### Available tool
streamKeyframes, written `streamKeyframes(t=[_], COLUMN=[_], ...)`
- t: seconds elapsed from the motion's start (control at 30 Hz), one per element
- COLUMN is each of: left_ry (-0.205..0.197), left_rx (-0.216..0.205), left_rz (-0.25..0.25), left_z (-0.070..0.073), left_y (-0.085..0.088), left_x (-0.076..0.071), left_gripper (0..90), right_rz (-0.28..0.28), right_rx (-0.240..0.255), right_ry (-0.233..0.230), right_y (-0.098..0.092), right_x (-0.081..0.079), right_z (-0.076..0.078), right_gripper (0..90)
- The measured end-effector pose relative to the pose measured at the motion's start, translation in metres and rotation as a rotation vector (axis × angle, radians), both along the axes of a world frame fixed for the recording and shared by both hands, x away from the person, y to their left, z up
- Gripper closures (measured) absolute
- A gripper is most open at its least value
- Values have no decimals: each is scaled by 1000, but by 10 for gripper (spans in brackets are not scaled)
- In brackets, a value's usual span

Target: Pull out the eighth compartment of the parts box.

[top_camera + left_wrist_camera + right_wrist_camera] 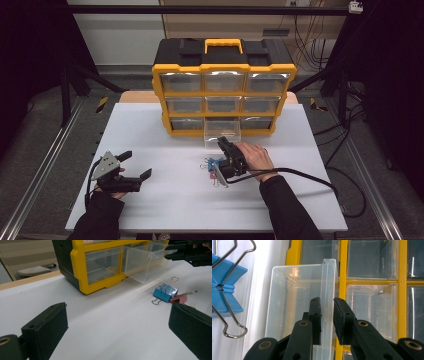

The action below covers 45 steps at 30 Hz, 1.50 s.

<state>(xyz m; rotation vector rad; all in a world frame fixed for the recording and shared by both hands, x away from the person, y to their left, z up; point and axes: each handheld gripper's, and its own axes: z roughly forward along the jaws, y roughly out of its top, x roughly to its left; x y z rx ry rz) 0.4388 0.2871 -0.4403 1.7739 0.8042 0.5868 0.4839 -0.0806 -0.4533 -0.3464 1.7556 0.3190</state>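
From the high view, we have our right gripper (pixel 227 145) at the clear drawer (pixel 222 131) that juts from the middle of the bottom row of the yellow organizer (pixel 223 87). Its jaws point at the drawer's front. Just behind that hand, blue and red binder clips (pixel 214 167) lie loose on the white table (pixel 165 200). Our left gripper (pixel 135 165) rests well apart at the near left, jaws spread and empty.

In the left gripper view, our two black pads stand wide with bare table between them. The drawer (pixel 143 262) is pulled partway out and we see nothing inside it. The blue clip (pixel 163 292) and the red clip (pixel 180 299) sit on the table just in front of it.

In the right gripper view, our jaws straddle the drawer's front lip (pixel 328 302), closed down narrow around it; we judge them clamped on it.

So the drawer is open, we reckon, and the clips are yet to go in.
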Motion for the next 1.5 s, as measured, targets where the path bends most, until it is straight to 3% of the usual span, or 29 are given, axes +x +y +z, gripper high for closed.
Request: streamKeyframes(t=[0.5,0.77,0.87,1.0,1.03,1.1,1.17,1.2,1.33,1.37,1.4,1.5], left_ry=[1,1,1,2,2,2,3,3,4,4,4,5], left_rx=[2,2,2,2,2,3,2,3,1,1,1,1], left_rz=[-1,0,-1,-1,-1,-1,-1,-1,-2,-2,-2,-2], left_z=[0,0,0,0,0,0,0,0,0,0,0,0], left_y=[0,0,0,0,0,0,0,0,0,0,0,0], left_x=[0,0,0,0,0,0,0,0,0,0,0,0], left_gripper=[14,14,14,14,14,14,14,14,14,14,14,14], right_rz=[8,12,8,-8,-8,-20,-16,-27,-43,-43,-53,-78], right_rx=[2,55,120,253,253,368,398,460,586,586,636,723], right_ry=[21,74,121,218,218,271,290,328,388,388,414,455], right_y=[-2,-2,-3,-5,-5,-8,-10,-12,-16,-16,-18,-21], right_x=[-4,-5,-5,-5,-5,-6,-5,-6,-6,-6,-7,-6], right_z=[2,4,9,17,17,23,26,31,39,39,44,49], right_gripper=[763,694,638,551,551,498,475,435,323,323,258,189])
